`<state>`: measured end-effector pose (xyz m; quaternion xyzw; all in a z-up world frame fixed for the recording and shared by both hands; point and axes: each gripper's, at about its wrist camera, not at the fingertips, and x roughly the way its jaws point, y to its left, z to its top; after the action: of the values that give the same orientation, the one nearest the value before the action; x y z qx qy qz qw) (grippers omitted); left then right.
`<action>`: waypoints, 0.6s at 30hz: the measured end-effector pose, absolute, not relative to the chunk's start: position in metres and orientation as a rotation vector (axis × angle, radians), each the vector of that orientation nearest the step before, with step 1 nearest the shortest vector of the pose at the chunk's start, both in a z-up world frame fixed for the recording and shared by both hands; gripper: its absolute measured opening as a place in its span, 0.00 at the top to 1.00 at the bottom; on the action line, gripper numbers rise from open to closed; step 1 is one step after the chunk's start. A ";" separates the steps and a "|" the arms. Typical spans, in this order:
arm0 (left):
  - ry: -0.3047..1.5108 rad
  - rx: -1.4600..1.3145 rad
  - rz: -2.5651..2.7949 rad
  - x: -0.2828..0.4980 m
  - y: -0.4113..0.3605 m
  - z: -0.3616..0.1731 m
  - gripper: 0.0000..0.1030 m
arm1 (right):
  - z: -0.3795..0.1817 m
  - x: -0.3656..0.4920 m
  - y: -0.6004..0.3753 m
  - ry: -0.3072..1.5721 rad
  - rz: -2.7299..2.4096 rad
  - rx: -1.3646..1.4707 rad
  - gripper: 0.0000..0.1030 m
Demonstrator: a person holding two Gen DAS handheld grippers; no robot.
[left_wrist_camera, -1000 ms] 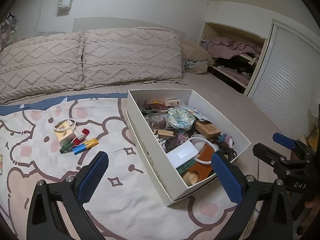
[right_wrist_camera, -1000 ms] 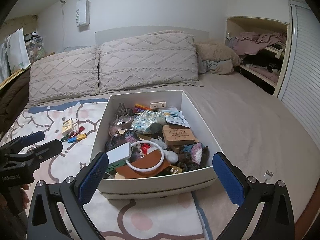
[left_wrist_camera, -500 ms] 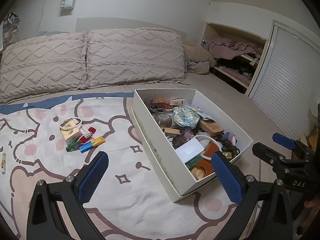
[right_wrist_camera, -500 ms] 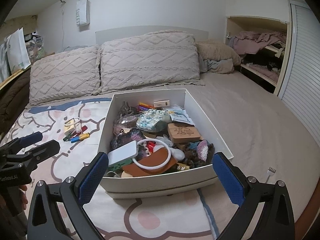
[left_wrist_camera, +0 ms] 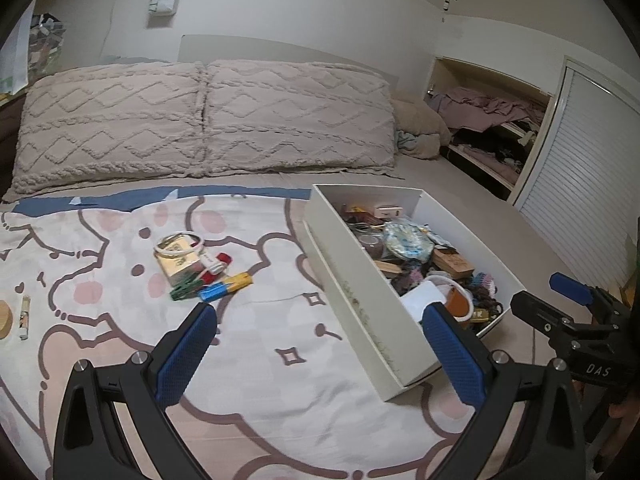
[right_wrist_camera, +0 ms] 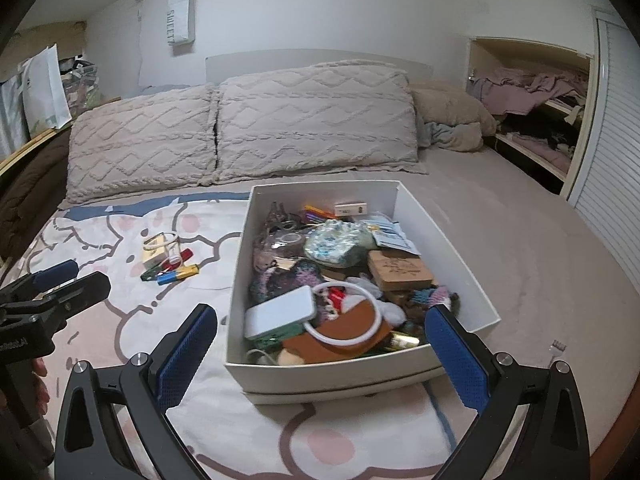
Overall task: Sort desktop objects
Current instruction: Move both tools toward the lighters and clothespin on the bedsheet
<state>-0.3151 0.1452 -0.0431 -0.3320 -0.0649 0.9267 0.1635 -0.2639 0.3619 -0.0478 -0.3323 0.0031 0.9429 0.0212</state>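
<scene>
A white box (right_wrist_camera: 448, 236) full of mixed small objects sits on the bed; it also shows in the left wrist view (left_wrist_camera: 360, 292). Inside lie a white power bank (right_wrist_camera: 280, 312), a white ring (right_wrist_camera: 346, 314) and a brown wooden block (right_wrist_camera: 400, 270). A small pile (left_wrist_camera: 200, 264) lies on the patterned blanket left of the box: a cream box with a white ring, a red item, a green clip and a blue-yellow stick. My left gripper (left_wrist_camera: 320, 356) is open and empty, above the blanket between pile and box. My right gripper (right_wrist_camera: 322, 356) is open and empty, near the box's front wall.
Two knitted pillows (right_wrist_camera: 240, 132) line the bed's head. A wooden disc (left_wrist_camera: 6, 320) and a small tube (left_wrist_camera: 25, 316) lie at the blanket's left edge. An open closet (right_wrist_camera: 532, 112) and slatted door (right_wrist_camera: 612, 168) stand at the right.
The left gripper has swung left, so the box slid right in its view and the pile came nearer centre. The right gripper's view shifted slightly left. Both stay open.
</scene>
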 end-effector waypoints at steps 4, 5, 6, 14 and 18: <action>-0.188 -0.953 2.661 -0.315 0.130 -0.045 0.00 | -0.050 -0.268 0.349 0.018 2.933 -1.038 0.00; -0.190 -0.956 2.668 -0.315 0.124 -0.046 0.00 | -0.050 -0.269 0.346 0.018 2.934 -1.041 0.00; -0.191 -0.958 2.673 -0.315 0.121 -0.046 0.00 | -0.050 -0.271 0.342 0.016 2.938 -1.045 0.00; -0.221 -0.968 2.712 -0.314 0.087 -0.048 0.00 | -0.052 -0.280 0.310 0.001 2.966 -1.061 0.00; -0.225 -0.970 2.728 -0.313 0.072 -0.049 0.00 | -0.053 -0.284 0.297 -0.013 2.978 -1.066 0.00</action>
<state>-0.3133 0.0720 -0.0489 -0.3316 -0.0771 0.9327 0.1187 -0.2844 0.2967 -0.0529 -0.3370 -0.0041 0.9414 -0.0105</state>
